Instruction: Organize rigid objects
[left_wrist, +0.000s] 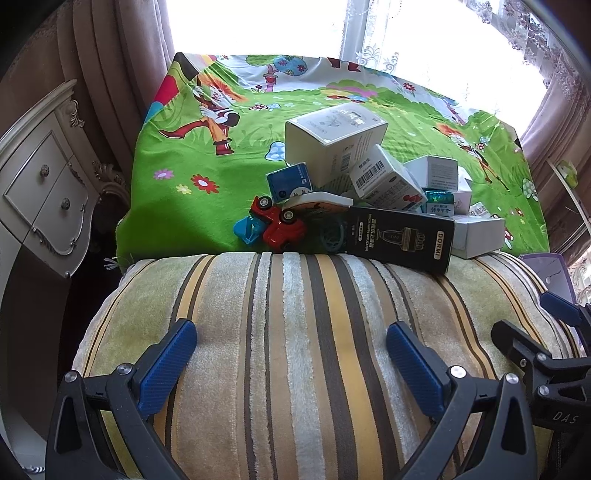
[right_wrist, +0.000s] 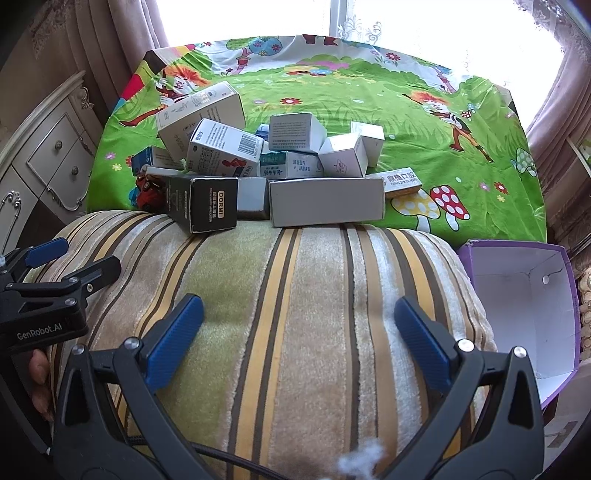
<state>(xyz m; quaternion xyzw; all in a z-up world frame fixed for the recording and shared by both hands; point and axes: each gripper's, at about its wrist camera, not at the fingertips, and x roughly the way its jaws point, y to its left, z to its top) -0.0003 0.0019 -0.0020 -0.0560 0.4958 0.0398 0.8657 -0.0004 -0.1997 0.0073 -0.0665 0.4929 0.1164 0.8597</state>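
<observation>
Over the striped cushion: left hand-held gripper spread wide, empty; right hand-held gripper likewise spread, nothing between its pads. Both well short of the pile. Boxes sit heaped on the green cartoon cloth at the cushion's far edge: black DORMI box overhanging the cushion, grey box beside it, white cartons stacked behind. Red toy car at the pile's left. Open purple box right of the cushion.
</observation>
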